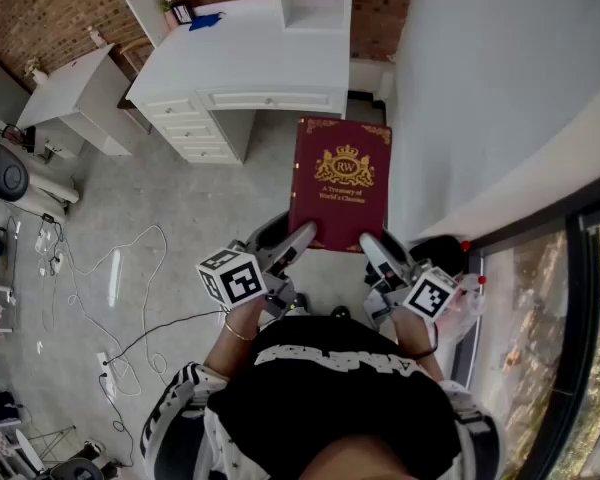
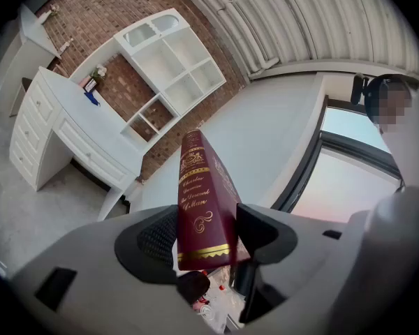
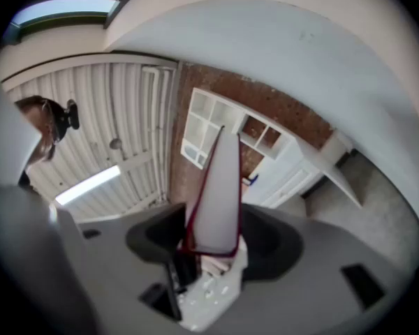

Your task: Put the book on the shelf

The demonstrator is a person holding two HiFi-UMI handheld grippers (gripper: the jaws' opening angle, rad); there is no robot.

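Aloft, maroon book [image 1: 341,183] "A Treasury of World's Classics", left gripper [image 1: 296,240] and right gripper [image 1: 372,249] tight on it.

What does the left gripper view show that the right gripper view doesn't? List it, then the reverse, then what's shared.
Left only: the book's gold-lettered spine and dark red cover.
Right only: its white page edge and a lit ceiling light strip.
Both: the book clamped between that view's own jaws, the white shelf unit against brick, and the white desk.
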